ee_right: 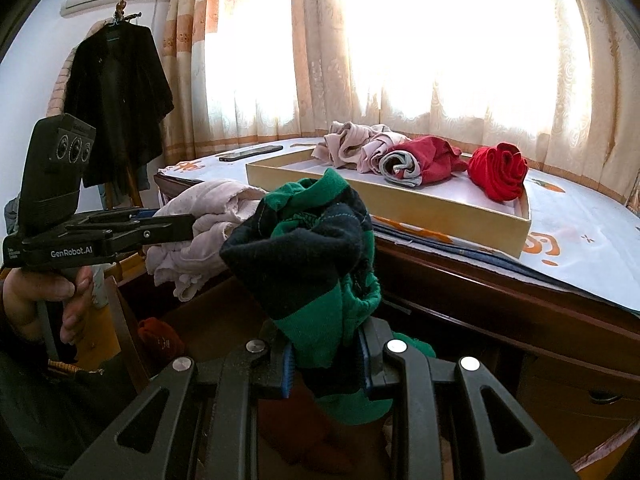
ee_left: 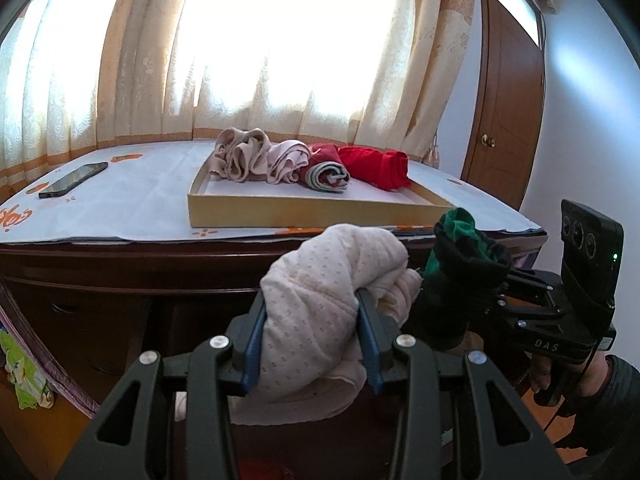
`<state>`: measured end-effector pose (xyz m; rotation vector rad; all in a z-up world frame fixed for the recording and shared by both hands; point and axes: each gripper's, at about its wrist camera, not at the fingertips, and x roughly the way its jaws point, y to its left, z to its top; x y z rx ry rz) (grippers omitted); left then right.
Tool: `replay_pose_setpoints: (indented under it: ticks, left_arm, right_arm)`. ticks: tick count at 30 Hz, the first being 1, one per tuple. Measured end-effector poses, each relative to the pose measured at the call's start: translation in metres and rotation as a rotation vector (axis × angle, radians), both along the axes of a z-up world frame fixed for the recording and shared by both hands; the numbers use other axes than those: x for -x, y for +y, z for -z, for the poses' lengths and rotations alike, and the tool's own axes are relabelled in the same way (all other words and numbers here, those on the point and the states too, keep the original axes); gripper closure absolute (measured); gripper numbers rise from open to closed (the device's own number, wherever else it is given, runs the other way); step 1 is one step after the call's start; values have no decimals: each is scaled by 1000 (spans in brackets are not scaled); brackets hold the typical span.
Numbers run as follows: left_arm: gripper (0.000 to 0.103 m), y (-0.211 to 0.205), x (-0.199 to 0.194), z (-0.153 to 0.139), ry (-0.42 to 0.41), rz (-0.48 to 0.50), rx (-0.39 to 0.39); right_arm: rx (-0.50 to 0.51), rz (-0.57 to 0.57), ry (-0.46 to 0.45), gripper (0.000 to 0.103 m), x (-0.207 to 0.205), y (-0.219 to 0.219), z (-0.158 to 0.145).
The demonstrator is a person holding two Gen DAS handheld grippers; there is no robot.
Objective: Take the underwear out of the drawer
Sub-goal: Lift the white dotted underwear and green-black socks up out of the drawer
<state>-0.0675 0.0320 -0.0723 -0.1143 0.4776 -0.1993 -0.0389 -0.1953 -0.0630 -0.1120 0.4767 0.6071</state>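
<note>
Underwear mostly out: we've got the pale pink dotted cotton roll (ee_left: pixel 316 300) clamped in the left gripper (ee_left: pixel 312 344) and the green-and-navy striped roll (ee_right: pixel 316 264) clamped in the right gripper (ee_right: pixel 326 364), both above the drawer, four rolls already in the shallow yellow cardboard tray (ee_left: pixel 320 214), one red item (ee_right: pixel 160 338) apparently left below.

Black hand-held gripper (ee_left: pixel 312 336) with blue pads (ee_left: pixel 252 354), 4 silver screws, dark sleeve (ee_left: pixel 616 404).

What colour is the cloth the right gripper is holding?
Green with dark navy bands: the cloth pinched in the right gripper, clearest in the right wrist view.
</note>
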Motion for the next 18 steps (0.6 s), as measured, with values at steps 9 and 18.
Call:
replay_pose_setpoints:
  ticks: [9, 18]
  left_arm:
    - [63, 0, 3, -3, -29, -3, 1]
    - [63, 1, 11, -6, -72, -14, -3]
  right_arm:
    - [-10, 1, -35, 77, 5, -2, -1]
    - [-26, 1, -84, 77, 13, -5, -4]
